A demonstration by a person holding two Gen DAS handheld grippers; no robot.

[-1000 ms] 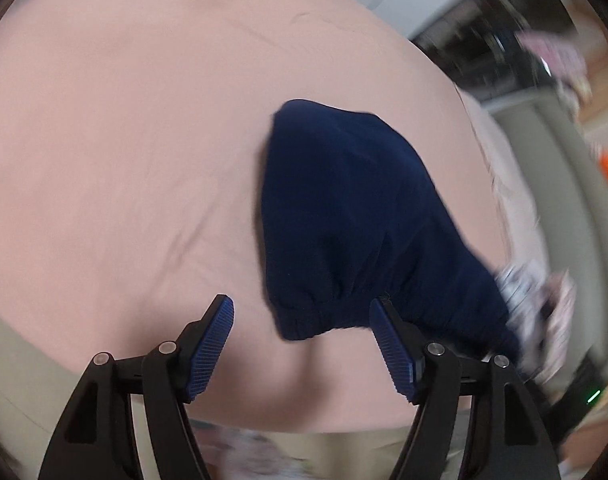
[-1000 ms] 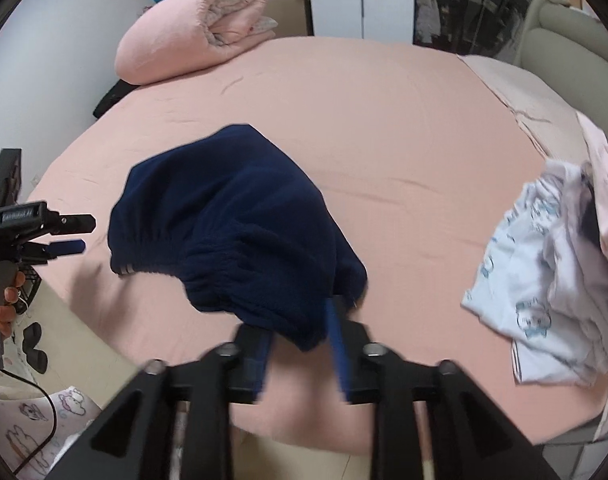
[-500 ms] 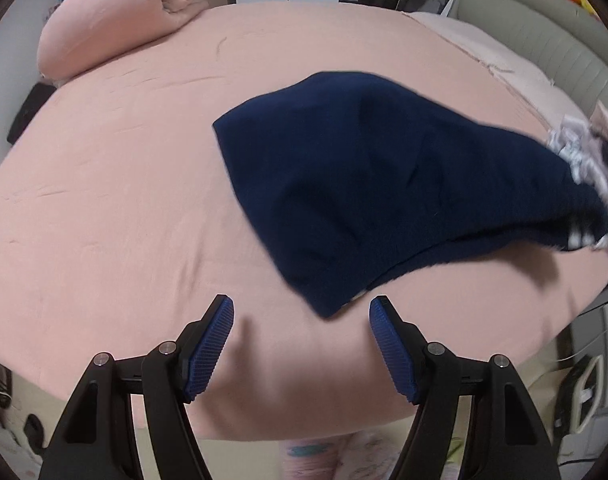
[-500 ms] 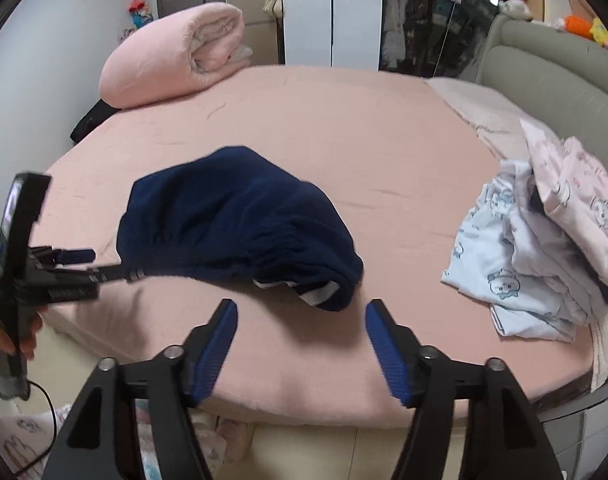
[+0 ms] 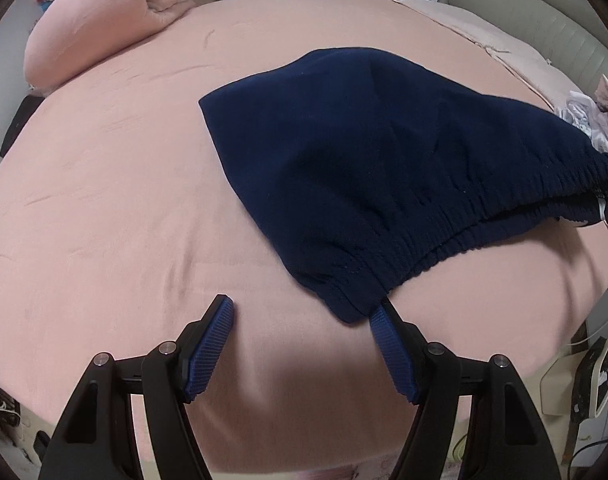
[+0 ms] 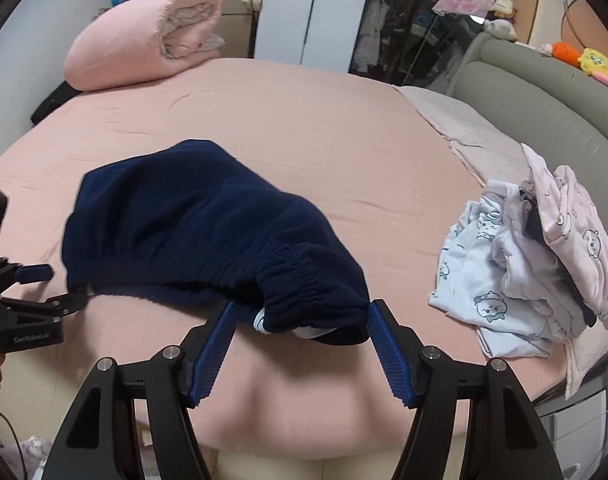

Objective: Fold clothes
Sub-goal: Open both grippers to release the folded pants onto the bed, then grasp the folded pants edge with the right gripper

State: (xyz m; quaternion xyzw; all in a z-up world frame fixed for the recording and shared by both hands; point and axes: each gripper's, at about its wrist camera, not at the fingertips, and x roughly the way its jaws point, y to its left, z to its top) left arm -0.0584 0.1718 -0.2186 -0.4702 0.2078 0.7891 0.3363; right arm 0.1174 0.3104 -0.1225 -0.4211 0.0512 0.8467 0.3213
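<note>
Lying near the front edge of the bed (image 6: 344, 128), the navy garment (image 6: 192, 240) has been let go by the right tool (image 6: 300, 342), whose pads, clamped on its waistband a second ago, are now spread apart beside it. The left tool (image 5: 304, 344) is likewise held apart, empty, angled down at the garment's front-left corner. Spreading is judged done; folding can begin.

- I see a bed (image 6: 304, 120) under a smooth pink sheet.
- A navy garment (image 6: 192, 240) lies spread near its front edge.
- A rolled pink duvet (image 6: 144, 36) sits at the far left corner.
- Pale printed clothes (image 6: 524, 264) are heaped at the right edge.
</note>
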